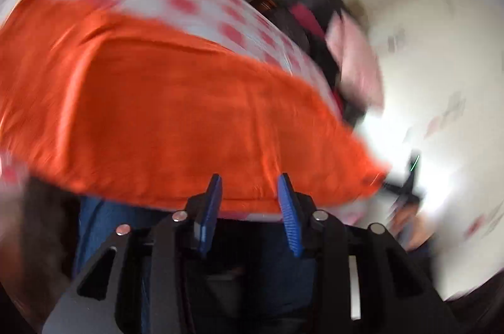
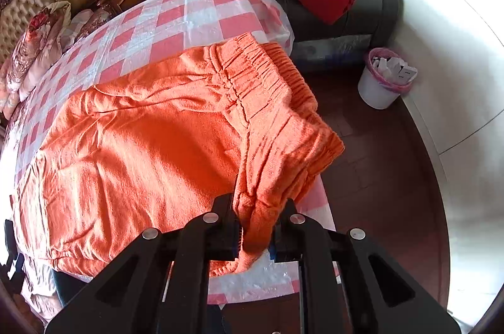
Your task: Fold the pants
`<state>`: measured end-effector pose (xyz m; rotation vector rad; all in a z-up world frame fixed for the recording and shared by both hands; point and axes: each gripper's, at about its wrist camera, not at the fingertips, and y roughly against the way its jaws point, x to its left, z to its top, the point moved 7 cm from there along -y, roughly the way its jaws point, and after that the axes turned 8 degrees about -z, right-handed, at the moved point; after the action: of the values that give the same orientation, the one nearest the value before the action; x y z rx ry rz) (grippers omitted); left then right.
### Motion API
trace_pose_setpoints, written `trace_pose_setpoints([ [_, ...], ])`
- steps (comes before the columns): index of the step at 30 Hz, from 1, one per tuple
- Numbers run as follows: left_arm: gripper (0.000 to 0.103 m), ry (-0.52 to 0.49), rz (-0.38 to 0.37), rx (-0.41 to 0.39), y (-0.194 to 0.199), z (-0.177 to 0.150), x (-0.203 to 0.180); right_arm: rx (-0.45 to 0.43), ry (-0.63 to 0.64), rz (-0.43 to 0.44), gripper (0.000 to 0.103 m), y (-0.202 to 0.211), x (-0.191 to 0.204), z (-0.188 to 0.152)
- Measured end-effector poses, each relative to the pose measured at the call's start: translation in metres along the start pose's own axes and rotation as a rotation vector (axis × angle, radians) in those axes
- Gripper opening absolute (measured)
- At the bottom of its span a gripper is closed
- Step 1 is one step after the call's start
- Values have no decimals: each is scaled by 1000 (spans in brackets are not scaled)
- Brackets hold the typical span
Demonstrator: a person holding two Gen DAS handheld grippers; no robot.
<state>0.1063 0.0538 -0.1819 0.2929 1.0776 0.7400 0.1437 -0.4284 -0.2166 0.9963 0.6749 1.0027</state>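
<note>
My right gripper (image 2: 255,227) is pinching the waistband corner of the orange pants (image 2: 141,151); they stretch out ahead-left over the checkered tablecloth (image 2: 176,19); left gripper (image 1: 250,192) is spread, nothing in it, hem right ahead, blurry though.

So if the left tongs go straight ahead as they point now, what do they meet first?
Most likely the near edge of the orange pants, just ahead of the open left tongs. The picture is blurred, so depth is uncertain.
</note>
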Motion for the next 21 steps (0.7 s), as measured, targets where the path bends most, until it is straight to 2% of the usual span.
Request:
trace_pose_setpoints([
  [1,26,-61,-27,40,-18,-5,-18,-3,-2,5,13,1,-1,-1],
  [2,26,-98,-44,67,-32,-7,-30,-3,-12,13,13,1,-3,-3],
  [4,25,-237,38,105,-56,-14,-47,3,-42,41,13,1,-8,-3],
  [5,25,-383,109,108,-68,-19,-58,6,-60,66,13,4,-10,-3],
  [6,25,-486,176,116,-76,-22,-63,7,-86,109,13,9,-12,-2],
  [9,27,-668,274,151,-93,-39,-67,9,-113,191,13,20,-16,2],
  [14,27,-861,435,177,-108,-51,-61,12,-88,184,13,18,-15,3],
  [21,24,-927,516,181,-117,-42,-65,44,-93,159,13,-5,-18,-4],
])
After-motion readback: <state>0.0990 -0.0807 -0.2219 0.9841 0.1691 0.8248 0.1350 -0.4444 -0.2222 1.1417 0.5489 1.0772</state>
